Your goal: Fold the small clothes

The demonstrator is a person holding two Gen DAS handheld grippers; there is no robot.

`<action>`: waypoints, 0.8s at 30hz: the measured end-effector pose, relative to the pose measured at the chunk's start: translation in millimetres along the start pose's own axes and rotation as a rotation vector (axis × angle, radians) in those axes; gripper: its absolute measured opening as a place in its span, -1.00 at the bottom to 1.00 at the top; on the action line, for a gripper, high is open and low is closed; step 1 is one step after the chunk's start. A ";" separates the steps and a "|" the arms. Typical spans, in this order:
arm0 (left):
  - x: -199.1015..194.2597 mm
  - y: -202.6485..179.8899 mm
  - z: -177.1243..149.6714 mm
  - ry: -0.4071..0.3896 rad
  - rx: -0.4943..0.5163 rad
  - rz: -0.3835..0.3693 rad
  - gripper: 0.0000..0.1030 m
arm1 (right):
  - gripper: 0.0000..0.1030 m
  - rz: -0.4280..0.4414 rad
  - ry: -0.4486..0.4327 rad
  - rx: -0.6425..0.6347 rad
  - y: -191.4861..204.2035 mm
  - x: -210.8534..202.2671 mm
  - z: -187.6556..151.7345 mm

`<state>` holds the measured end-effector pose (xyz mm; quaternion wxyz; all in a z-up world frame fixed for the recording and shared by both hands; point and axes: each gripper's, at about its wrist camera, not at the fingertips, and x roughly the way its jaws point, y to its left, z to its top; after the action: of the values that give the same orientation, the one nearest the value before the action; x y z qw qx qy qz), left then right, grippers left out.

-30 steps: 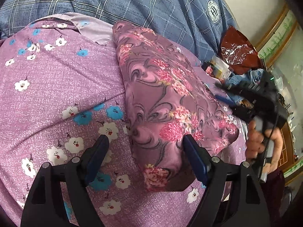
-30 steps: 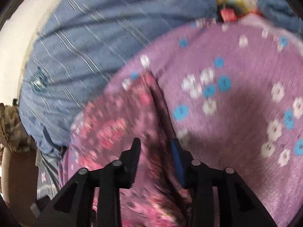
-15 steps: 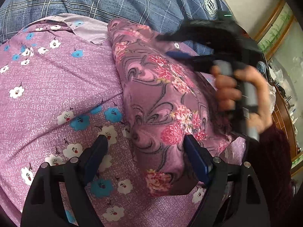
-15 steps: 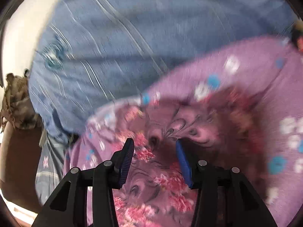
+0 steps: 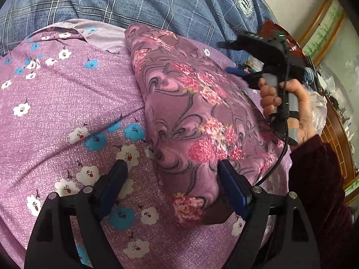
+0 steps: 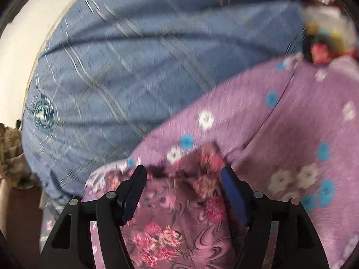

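Left wrist view: the folded rose-print garment (image 5: 197,116) is lying as a long strip on the purple flowered sheet (image 5: 56,103), its far end reaching toward the blue plaid quilt (image 5: 139,2). The left gripper (image 5: 172,174) is hovering over the garment's near end — fingers standing wide apart, the right one touching the cloth edge, nothing clamped. Off the garment's right edge, a hand (image 5: 289,103) is holding the right gripper (image 5: 226,57). Right wrist view, blurred: the right gripper (image 6: 184,188) is opening over the garment (image 6: 179,224) — cloth lying between the fingers, ungripped.
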<state>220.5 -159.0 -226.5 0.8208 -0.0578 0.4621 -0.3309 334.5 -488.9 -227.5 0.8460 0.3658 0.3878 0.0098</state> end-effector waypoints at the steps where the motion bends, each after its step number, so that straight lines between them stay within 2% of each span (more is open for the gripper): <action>1: 0.2 -0.6 -0.9 -0.001 0.010 0.003 0.62 | 0.32 0.006 0.036 0.013 -3.1 9.1 -1.9; 4: 0.9 -2.4 -2.0 -0.003 0.030 0.008 0.62 | 0.17 -0.001 0.062 0.008 0.8 19.6 -5.5; 6: 1.2 -3.8 -2.5 -0.003 0.036 0.012 0.62 | -0.21 -0.015 0.085 -0.050 11.4 21.9 -7.6; 7: 1.5 -3.9 -2.6 -0.002 0.037 0.012 0.62 | -0.52 -0.040 0.098 -0.094 20.1 22.9 -9.9; 8: 1.8 -4.6 -2.2 -0.002 0.037 0.013 0.62 | -0.67 -0.072 0.092 -0.148 31.3 20.8 -13.6; 11: 3.5 -4.6 0.0 0.000 0.035 0.016 0.62 | -0.78 -0.078 0.039 -0.239 57.5 0.7 -20.2; 13: 2.6 -5.1 -0.2 0.002 0.029 0.015 0.62 | -0.84 -0.068 -0.054 -0.301 80.3 -31.5 -21.8; 15: 2.8 -5.4 -0.2 0.003 0.023 0.013 0.63 | -0.84 -0.032 -0.182 -0.363 101.4 -71.3 -24.8; 17: 3.8 -6.3 0.3 0.002 0.021 0.013 0.67 | -0.82 -0.060 -0.281 -0.377 111.3 -92.2 -25.3; 18: 3.8 -6.2 0.4 0.000 0.019 0.011 0.68 | -0.78 -0.124 -0.315 -0.370 109.3 -91.1 -24.9; 19: 5.1 -6.0 1.3 0.002 0.019 0.014 0.68 | -0.52 -0.253 -0.353 -0.371 101.9 -79.8 -24.2; 20: 6.7 -7.0 2.1 0.002 0.025 0.018 0.68 | -0.01 -0.345 -0.361 -0.365 93.5 -70.4 -23.1; 21: 6.9 -8.4 1.9 0.002 0.033 0.023 0.68 | 0.24 -0.440 -0.329 -0.335 78.9 -53.6 -19.9; 22: 7.1 -9.5 1.6 0.001 0.040 0.027 0.68 | 0.34 -0.448 -0.253 -0.271 58.2 -37.4 -14.3; 24: 7.6 -11.6 0.8 0.005 0.047 0.028 0.68 | 0.08 -0.330 -0.185 -0.143 34.4 -30.4 -8.1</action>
<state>218.2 -172.7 -226.9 0.8253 -0.0314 0.4568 -0.3304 317.0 -468.0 -189.7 0.8920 0.2355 0.3615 -0.1351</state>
